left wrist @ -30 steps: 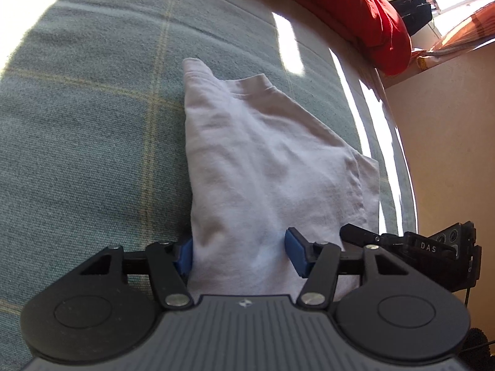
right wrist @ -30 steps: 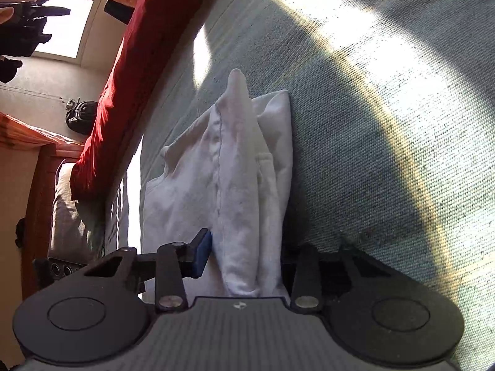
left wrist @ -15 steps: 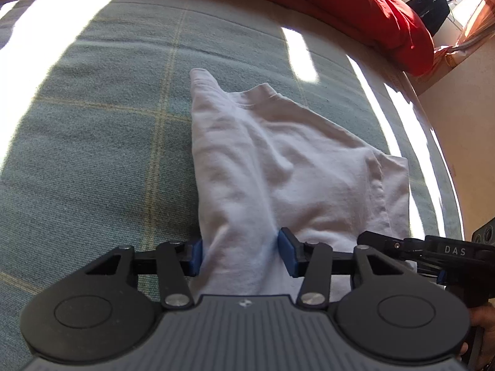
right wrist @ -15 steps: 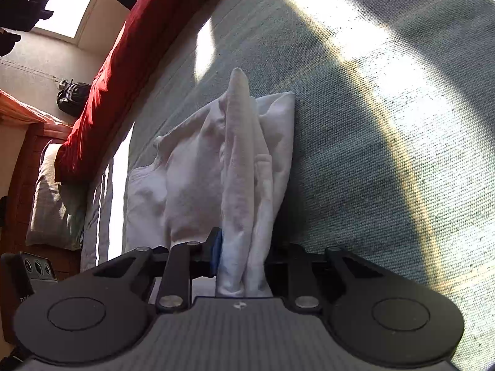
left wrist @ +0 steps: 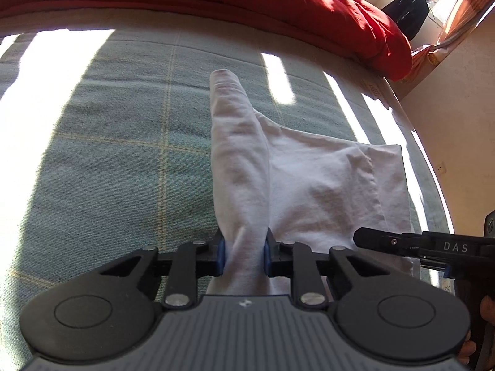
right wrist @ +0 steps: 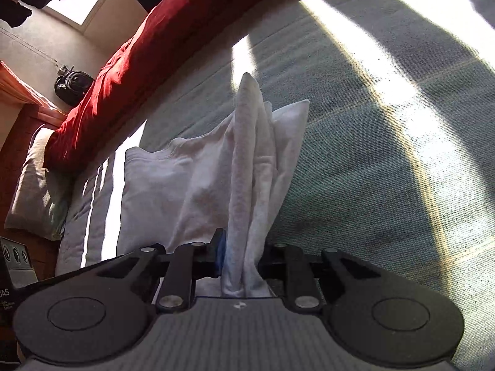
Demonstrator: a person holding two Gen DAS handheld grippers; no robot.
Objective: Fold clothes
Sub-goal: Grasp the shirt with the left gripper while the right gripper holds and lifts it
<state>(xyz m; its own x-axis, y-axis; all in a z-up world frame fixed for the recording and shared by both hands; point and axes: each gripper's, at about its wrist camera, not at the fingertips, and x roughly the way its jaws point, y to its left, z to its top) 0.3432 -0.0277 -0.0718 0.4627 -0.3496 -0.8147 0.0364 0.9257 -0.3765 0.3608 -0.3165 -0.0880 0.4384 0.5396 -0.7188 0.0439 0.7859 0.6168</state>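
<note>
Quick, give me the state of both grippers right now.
Left gripper: shut on the white garment.
Right gripper: shut on the white garment too.

Garment (left wrist: 321, 185) flat on bedspread (left wrist: 123, 160), quilt (left wrist: 278, 3) behind it, pillow (right wrist: 37, 185) at bed's edge.
</note>
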